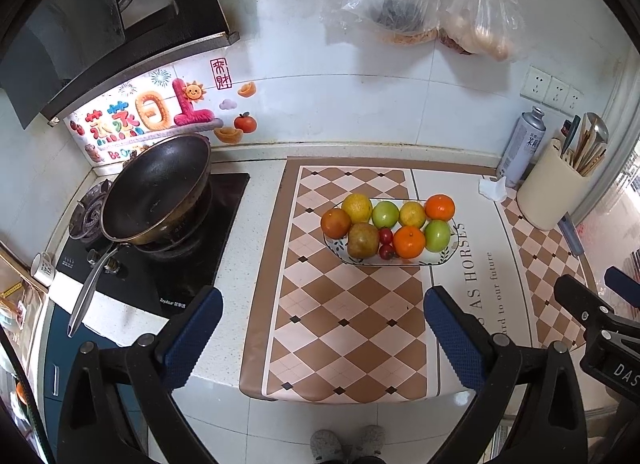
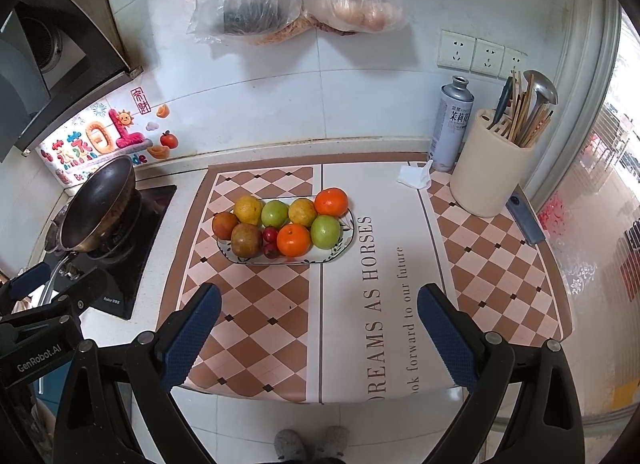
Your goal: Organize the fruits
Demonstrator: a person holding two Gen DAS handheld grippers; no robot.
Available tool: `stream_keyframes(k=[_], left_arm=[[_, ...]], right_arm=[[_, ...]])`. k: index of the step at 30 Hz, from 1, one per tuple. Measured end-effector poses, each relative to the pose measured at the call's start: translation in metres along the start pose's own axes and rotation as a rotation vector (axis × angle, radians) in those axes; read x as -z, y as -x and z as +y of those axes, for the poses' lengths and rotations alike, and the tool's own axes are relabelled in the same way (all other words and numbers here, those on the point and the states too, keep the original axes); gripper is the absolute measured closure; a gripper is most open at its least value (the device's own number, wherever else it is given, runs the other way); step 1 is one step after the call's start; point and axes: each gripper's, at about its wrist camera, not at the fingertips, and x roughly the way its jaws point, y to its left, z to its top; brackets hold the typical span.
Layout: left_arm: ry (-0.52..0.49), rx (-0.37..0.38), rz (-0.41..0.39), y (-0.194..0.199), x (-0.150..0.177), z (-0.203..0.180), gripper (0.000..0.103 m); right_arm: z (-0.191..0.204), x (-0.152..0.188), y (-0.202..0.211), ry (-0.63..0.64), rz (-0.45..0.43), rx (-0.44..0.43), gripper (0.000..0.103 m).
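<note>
Fruits, glossy oranges, green and yellow rounds and small red ones, fill an oval white ceramic plate on the checked vinyl mat. I hold my left gripper and right gripper tilted downward, well short of it. Both spread their ribbed blue pads wide, gripping nothing.

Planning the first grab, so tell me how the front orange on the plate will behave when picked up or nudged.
The front orange is round, so it would probably roll if nudged. It sits packed against a green fruit and small red fruits on the plate, so lifting it may shift those. Its skin looks smooth and firm, likely fine for the padded left claw, though it might slip.
</note>
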Motion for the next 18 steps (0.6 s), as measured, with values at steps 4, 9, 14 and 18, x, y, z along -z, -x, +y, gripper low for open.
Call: stream_keyframes(k=[4,9,14,18], left_arm=[[-0.001,0.003,0.004,0.0013,0.0006,0.0001,0.000],[-0.008,0.011,0.003,0.0036,0.0019,-0.0015,0.000],[-0.008,0.012,0.002,0.0042,0.0026,-0.0018,0.000],[-0.007,0.011,0.002,0.0047,0.0028,-0.0020,0.000]], right_arm=[[0.0010,0.0002,0.0011,0.000,-0.001,0.001,0.002],[0.0022,0.0009,0.0022,0.004,0.002,0.004,0.002],[0.0028,0.0023,0.0033,0.007,0.002,0.004,0.002],[0.0028,0.0025,0.0039,0.007,0.000,0.003,0.002]])
